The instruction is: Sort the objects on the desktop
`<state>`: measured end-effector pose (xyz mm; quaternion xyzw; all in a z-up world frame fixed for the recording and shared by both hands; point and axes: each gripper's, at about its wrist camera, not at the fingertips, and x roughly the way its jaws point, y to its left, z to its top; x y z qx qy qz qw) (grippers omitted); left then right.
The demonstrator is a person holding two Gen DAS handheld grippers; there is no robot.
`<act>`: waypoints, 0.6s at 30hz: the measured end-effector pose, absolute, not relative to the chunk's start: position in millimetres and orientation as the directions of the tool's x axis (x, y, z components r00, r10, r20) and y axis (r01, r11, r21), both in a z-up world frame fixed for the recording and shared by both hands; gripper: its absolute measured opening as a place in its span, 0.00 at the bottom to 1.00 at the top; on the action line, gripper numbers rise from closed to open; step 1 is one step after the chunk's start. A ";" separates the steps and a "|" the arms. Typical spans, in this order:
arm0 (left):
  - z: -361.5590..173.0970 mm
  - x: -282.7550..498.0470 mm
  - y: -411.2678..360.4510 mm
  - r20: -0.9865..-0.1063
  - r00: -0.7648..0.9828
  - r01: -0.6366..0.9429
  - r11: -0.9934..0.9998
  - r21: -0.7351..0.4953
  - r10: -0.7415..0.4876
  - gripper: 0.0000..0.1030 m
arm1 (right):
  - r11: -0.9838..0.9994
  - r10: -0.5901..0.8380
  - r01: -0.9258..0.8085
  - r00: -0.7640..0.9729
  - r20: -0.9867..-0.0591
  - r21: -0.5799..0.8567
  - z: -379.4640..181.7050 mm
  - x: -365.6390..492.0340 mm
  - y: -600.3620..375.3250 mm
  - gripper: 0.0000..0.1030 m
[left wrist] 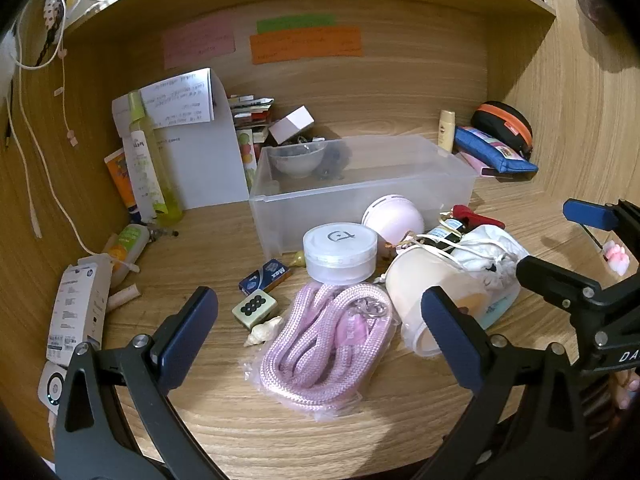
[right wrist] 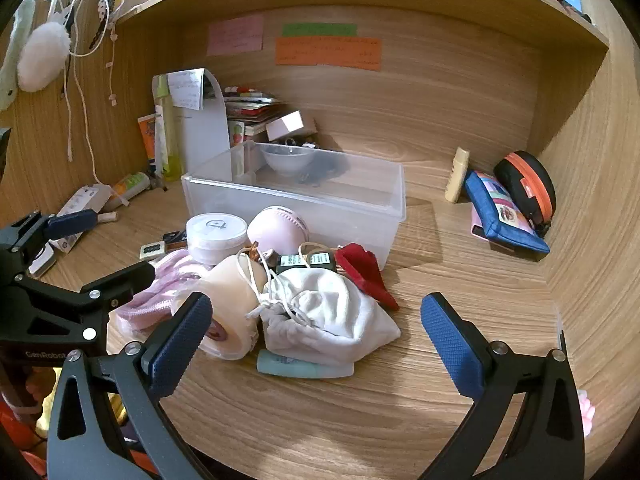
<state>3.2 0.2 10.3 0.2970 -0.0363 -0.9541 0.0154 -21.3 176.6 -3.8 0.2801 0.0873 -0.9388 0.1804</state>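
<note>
Pile to sort: a heap of small things lies at mid-frame in both views, just in front of the translucent plastic bin (left wrist: 360, 184), on the wooden desk (left wrist: 280, 432).
Nearest items: a coiled pink rope in a clear bag (left wrist: 324, 344) sits lower centre of the left wrist view; a white drawstring cloth pouch (right wrist: 332, 312) sits centre of the right wrist view, lying over a pale mint tube (right wrist: 304, 368).
Neighbours: a round clear lidded jar (left wrist: 340, 252), a pale pink ball-shaped gadget (left wrist: 394, 218) and a cream cup on its side (left wrist: 432, 296) crowd together, touching.
Left gripper (left wrist: 320, 340): jaws spread wide, empty, above the rope.
Right gripper (right wrist: 316, 340): jaws spread wide, empty, facing the pouch.
Step in hand, judged: choosing a first pick.
Doing it well: take an outlying, free item first; the rope bag looks slippery, so the pads should pinch the rope's bulk, not loose film.
Risk: the pouch cords (right wrist: 256, 276) drape over the cup and may drag it.
</note>
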 end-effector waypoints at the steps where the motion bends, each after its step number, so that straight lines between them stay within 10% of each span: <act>1: 10.1 3.6 -0.1 -0.565 -0.824 0.008 -0.997 0.077 -0.050 1.00 | -0.920 -0.290 0.388 -0.778 -0.558 -0.062 -3.5 -21.6 177.1 1.00; 18: 11.9 7.3 -6.8 -0.551 -0.832 0.025 -0.997 0.069 -0.059 1.00 | -0.920 -0.295 0.389 -0.765 -0.572 -0.044 -3.3 -25.3 180.2 1.00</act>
